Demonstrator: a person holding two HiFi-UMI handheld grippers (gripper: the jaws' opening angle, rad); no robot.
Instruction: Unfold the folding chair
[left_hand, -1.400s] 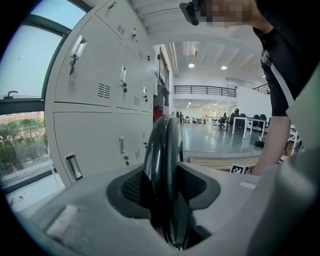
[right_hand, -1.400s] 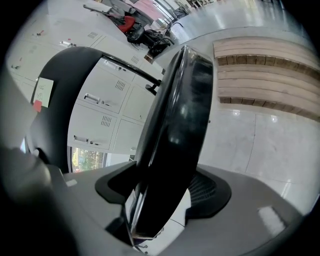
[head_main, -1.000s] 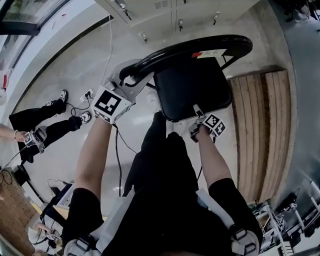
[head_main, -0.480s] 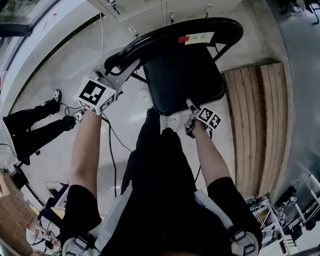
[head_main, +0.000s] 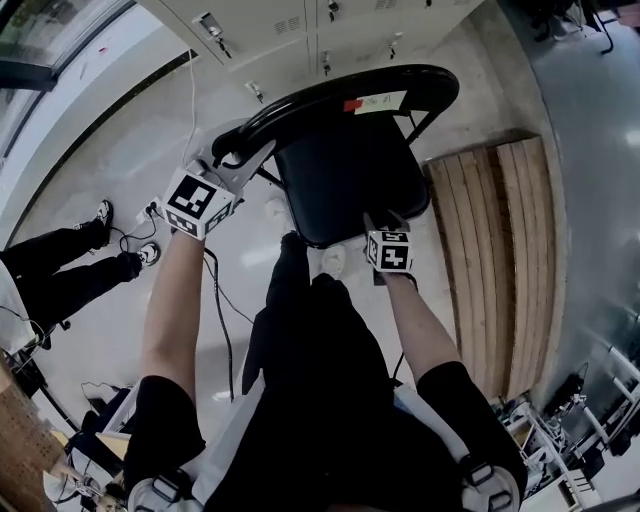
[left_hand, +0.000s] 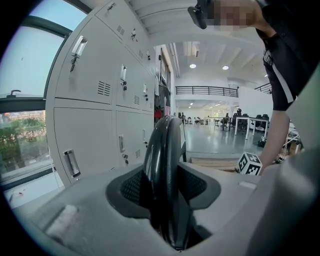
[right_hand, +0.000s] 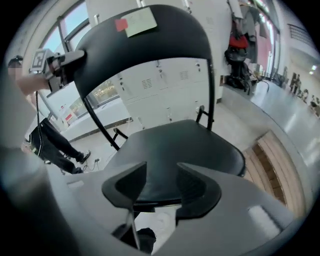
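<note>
The left tool (left_hand: 165, 200) clamps the backrest (head_main: 300, 105), steadying the frame. The right tool (right_hand: 161, 186), jaws half apart and just narrowing on nothing, hangs over the level seat (right_hand: 175, 150), probably done pushing.

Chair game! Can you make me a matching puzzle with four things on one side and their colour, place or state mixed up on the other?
Things:
1. left gripper
2. chair seat
3. wooden slats
4. lockers

Matches:
A. pale grey, with small handles
B. black, folded down flat
C. shut on the backrest rim
D. light brown, at the right of the head view

Pairs: 1-C, 2-B, 3-D, 4-A
</note>
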